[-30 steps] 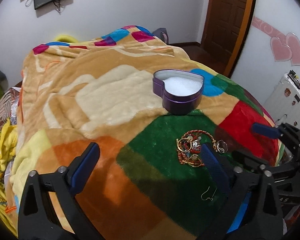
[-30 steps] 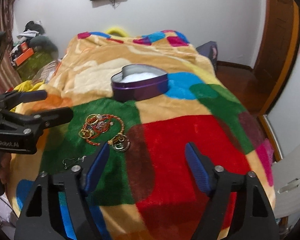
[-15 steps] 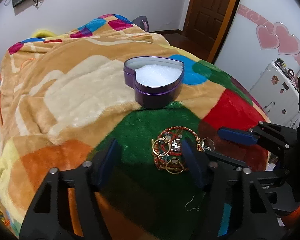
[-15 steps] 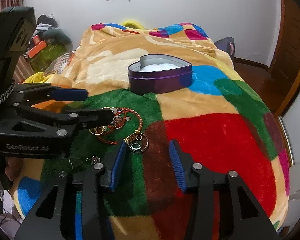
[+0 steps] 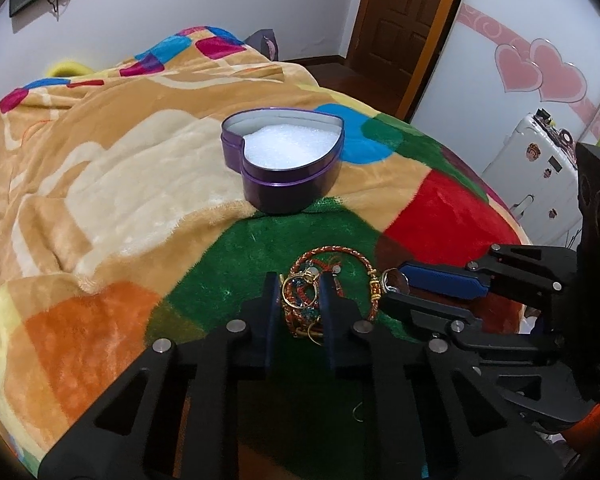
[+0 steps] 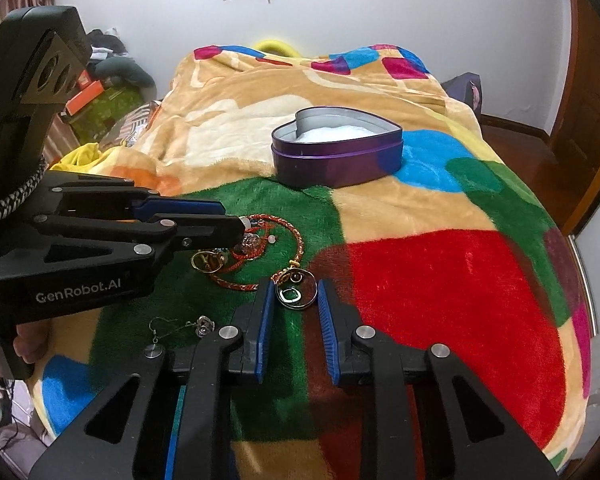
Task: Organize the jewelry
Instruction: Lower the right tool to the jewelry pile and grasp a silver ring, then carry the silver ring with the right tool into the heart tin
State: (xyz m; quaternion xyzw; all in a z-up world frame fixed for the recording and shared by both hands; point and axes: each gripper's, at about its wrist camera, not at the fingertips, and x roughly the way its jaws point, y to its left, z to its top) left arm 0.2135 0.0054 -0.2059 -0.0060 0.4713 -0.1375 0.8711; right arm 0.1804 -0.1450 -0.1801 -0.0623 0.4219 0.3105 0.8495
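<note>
A pile of jewelry (image 5: pixel 312 292) with a red braided bracelet (image 6: pixel 260 256) and gold rings lies on the green patch of the blanket. My left gripper (image 5: pixel 299 284) has its fingers narrowly apart on either side of the gold rings in the pile. My right gripper (image 6: pixel 295 294) has its fingers narrowly apart around a round pendant (image 6: pixel 295 295). An open purple heart-shaped tin (image 5: pixel 284 160) with white padding sits beyond the pile; it also shows in the right wrist view (image 6: pixel 336 156). A hook earring (image 6: pixel 180 325) lies at the near left.
The bed is covered by a patchwork plush blanket (image 5: pixel 120 184) that slopes off at the edges. A brown door (image 5: pixel 404 20) and a white cabinet (image 5: pixel 536 172) stand at the right. Clothes and boxes (image 6: pixel 100 84) are piled left of the bed.
Both grippers have moved forward and down to the jewelry pile and their fingers have closed in from wide open to a narrow gap, the left around the rings, the right around the pendant.
</note>
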